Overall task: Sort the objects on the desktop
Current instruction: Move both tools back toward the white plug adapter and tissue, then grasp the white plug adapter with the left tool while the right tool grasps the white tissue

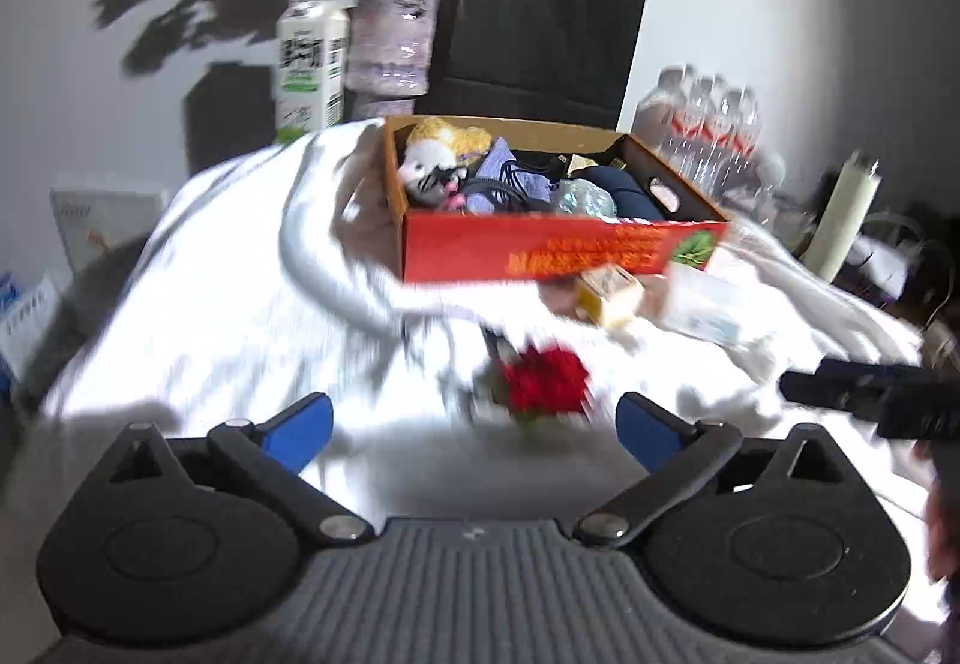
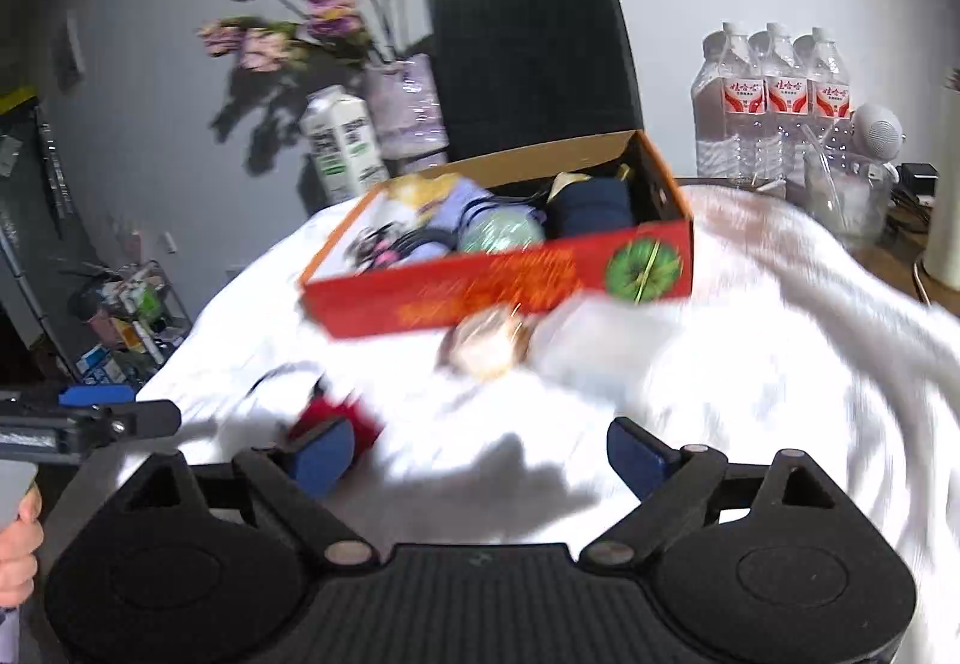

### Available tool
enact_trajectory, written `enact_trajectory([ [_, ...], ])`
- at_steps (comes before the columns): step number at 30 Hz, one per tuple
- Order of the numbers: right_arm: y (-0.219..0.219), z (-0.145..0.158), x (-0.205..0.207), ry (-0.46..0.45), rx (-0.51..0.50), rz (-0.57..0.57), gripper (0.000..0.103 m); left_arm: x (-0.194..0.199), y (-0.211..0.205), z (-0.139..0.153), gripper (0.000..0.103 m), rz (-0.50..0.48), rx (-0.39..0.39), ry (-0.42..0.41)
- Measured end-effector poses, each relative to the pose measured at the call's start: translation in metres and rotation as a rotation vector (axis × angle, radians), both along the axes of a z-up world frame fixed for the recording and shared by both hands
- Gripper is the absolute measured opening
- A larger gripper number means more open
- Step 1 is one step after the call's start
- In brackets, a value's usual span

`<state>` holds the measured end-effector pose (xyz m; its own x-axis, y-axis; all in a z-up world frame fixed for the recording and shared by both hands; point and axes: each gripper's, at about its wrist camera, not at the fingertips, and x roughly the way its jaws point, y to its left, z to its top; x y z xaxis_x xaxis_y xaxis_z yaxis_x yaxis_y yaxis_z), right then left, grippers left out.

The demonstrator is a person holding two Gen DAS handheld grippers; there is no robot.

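A red cardboard box point(image 1: 540, 250) point(image 2: 420, 298) sits on the white cloth, holding a plush toy point(image 1: 441, 154), dark cables, a navy bundle point(image 2: 591, 205) and a pale green ball point(image 2: 501, 235). A red fabric flower point(image 1: 546, 379) point(image 2: 336, 415) lies on the cloth just ahead of my open, empty left gripper point(image 1: 474, 427). A yellow-brown packet point(image 1: 609, 295) point(image 2: 486, 343) and a clear plastic packet point(image 1: 705, 313) lie in front of the box. My right gripper point(image 2: 474, 451) is open and empty, the flower by its left finger.
A milk carton point(image 1: 312, 64), a flower vase point(image 2: 405, 106), a black paper bag point(image 1: 540, 46) and water bottles point(image 2: 774, 106) stand behind the box. A white cylinder point(image 1: 846, 214) stands at the right. The other gripper shows at the right edge point(image 1: 870, 394).
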<state>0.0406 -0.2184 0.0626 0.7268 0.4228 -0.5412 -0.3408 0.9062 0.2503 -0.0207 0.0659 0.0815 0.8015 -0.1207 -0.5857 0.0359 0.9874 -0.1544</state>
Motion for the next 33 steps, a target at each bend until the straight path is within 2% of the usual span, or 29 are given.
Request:
enact_trajectory([
  [2, 0.006, -0.012, -0.033, -0.035, -0.001, 0.019, 0.091, -0.027, -0.007, -0.015, 0.103, 0.038, 0.009, -0.015],
  [4, 0.013, -0.025, -0.063, -0.065, 0.007, 0.023, 0.091, -0.049, -0.019, -0.031, 0.103, 0.086, 0.063, -0.027],
  [7, 0.023, -0.044, -0.091, -0.073, -0.018, 0.021, 0.091, -0.064, -0.037, -0.052, 0.101, 0.026, 0.122, 0.005],
  [9, 0.028, -0.052, -0.096, -0.064, -0.054, 0.034, 0.091, -0.062, -0.041, -0.057, 0.100, 0.000, 0.119, 0.020],
  [12, 0.029, -0.056, -0.095, -0.058, -0.106, -0.002, 0.091, -0.057, -0.041, -0.054, 0.100, -0.003, 0.074, 0.014],
  [16, 0.017, -0.054, -0.094, -0.066, -0.060, -0.034, 0.091, -0.054, -0.045, -0.056, 0.100, -0.021, 0.086, 0.012],
  [19, 0.011, -0.053, -0.089, -0.080, -0.064, -0.062, 0.091, -0.043, -0.052, -0.044, 0.101, -0.071, 0.083, -0.040],
  [21, 0.006, -0.047, -0.080, -0.104, -0.089, -0.078, 0.090, -0.025, -0.058, -0.031, 0.101, -0.115, 0.090, -0.094],
  [24, -0.004, -0.037, -0.057, -0.138, -0.127, -0.103, 0.089, 0.017, -0.074, -0.020, 0.101, -0.161, 0.151, -0.132],
  [26, -0.011, -0.032, -0.034, -0.142, -0.136, -0.111, 0.081, 0.052, -0.088, -0.018, 0.102, -0.257, 0.189, -0.142],
  [28, -0.016, -0.032, -0.006, -0.123, -0.153, -0.120, 0.064, 0.092, -0.101, -0.019, 0.102, -0.313, 0.241, -0.119],
  [31, -0.023, -0.039, 0.031, -0.101, -0.158, -0.164, 0.062, 0.150, -0.118, -0.030, 0.100, -0.423, 0.321, -0.061],
  [33, -0.029, -0.046, 0.049, -0.070, -0.127, -0.171, 0.057, 0.182, -0.124, -0.038, 0.094, -0.505, 0.356, -0.028],
])
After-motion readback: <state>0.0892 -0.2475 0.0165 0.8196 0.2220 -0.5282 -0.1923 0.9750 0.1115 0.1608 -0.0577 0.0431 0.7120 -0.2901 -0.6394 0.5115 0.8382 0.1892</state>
